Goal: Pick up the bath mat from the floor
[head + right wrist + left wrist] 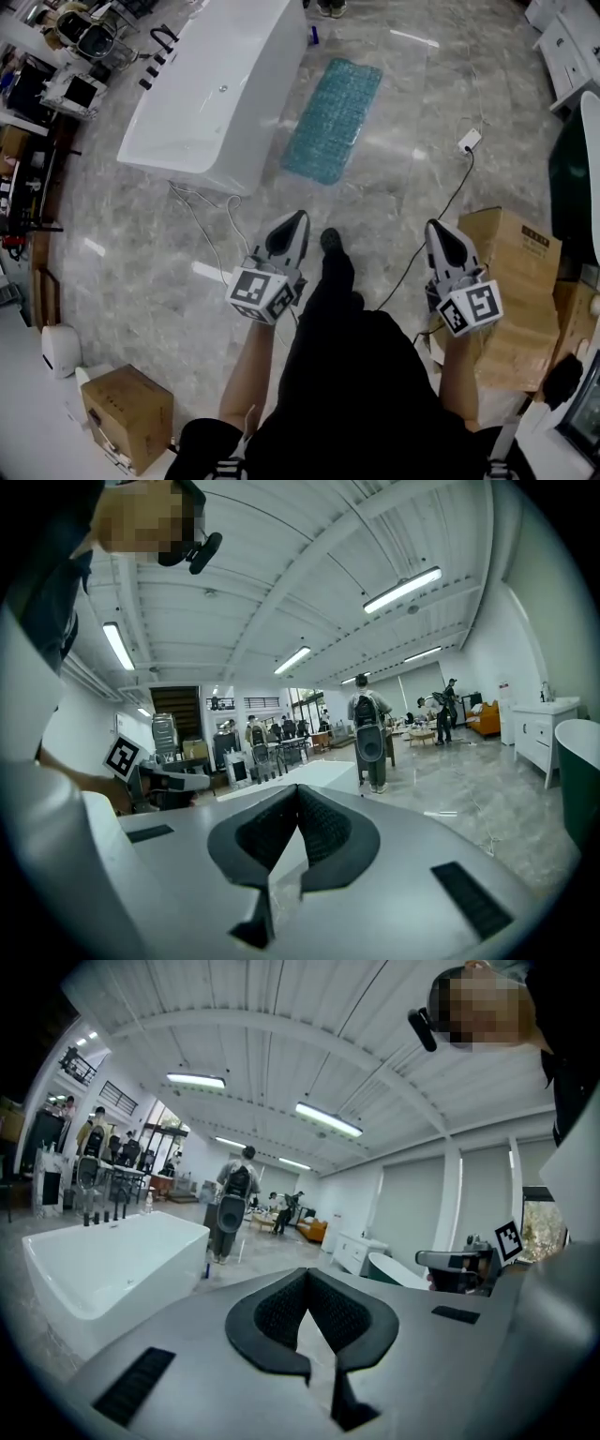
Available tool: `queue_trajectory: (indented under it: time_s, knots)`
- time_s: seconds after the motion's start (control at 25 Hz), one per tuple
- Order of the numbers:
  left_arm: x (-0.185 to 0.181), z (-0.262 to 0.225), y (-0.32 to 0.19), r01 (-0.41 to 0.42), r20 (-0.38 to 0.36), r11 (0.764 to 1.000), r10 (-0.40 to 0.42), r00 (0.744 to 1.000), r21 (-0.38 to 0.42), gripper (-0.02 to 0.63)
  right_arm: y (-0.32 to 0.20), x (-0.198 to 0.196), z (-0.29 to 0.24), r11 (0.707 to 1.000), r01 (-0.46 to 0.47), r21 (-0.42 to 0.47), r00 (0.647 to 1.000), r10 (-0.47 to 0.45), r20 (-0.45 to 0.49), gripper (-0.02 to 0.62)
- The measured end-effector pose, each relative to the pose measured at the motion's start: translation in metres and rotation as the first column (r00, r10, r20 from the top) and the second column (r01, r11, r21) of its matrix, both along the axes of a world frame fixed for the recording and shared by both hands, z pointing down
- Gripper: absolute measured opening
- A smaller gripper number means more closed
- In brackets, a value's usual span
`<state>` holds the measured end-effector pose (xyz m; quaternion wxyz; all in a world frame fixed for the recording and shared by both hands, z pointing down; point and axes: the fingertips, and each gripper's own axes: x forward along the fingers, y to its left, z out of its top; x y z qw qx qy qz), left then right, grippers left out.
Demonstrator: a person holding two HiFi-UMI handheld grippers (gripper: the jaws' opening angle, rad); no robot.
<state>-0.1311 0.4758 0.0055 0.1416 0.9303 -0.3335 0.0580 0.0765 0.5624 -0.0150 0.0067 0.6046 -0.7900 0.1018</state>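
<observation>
The teal bath mat (334,120) lies flat on the marble floor beside the white bathtub (211,89), well ahead of both grippers. My left gripper (298,217) is held at waist height, jaws shut with nothing between them; its own view shows the tips (307,1274) meeting. My right gripper (434,226) is level with it on the right, also shut and empty, its tips (297,790) touching. Both point forward over the floor, far above the mat. Neither gripper view shows the mat.
A black cable (441,220) runs from a white socket (470,141) across the floor. Cardboard boxes stand at right (516,281) and lower left (127,412). White cabinets (567,47) are at far right. A person (228,1204) stands beyond the tub.
</observation>
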Motion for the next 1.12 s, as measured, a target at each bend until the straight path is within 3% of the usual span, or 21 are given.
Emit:
queue_trajectory:
  time_s: [0.2, 0.48, 0.64, 0.96, 1.12]
  knots:
    - [0.011, 0.004, -0.085, -0.01, -0.006, 1.0, 0.01, 1.0, -0.012, 0.012, -0.077, 0.014, -0.024, 0.999, -0.04, 0.012, 0.999, 0.041, -0.035, 0.012]
    - [0.035, 0.005, -0.183, -0.055, 0.009, 0.998, 0.055, 0.998, 0.029, 0.012, -0.166, 0.032, -0.031, 0.997, -0.08, 0.019, 0.995, 0.081, -0.052, 0.012]
    - [0.027, 0.007, -0.21, -0.03, 0.005, 0.999, 0.03, 1.0, 0.033, 0.012, -0.204, 0.023, -0.024, 0.999, -0.034, -0.013, 0.998, 0.034, -0.048, 0.012]
    - [0.008, 0.041, -0.238, 0.086, 0.041, 0.994, -0.083, 0.996, -0.063, 0.012, -0.279, 0.016, -0.003, 0.993, 0.097, -0.062, 0.994, -0.101, -0.051, 0.012]
    - [0.01, 0.059, -0.272, 0.166, 0.062, 0.981, -0.161, 0.985, -0.096, 0.012, -0.334, 0.025, 0.014, 0.983, 0.164, -0.079, 0.985, -0.167, -0.037, 0.012]
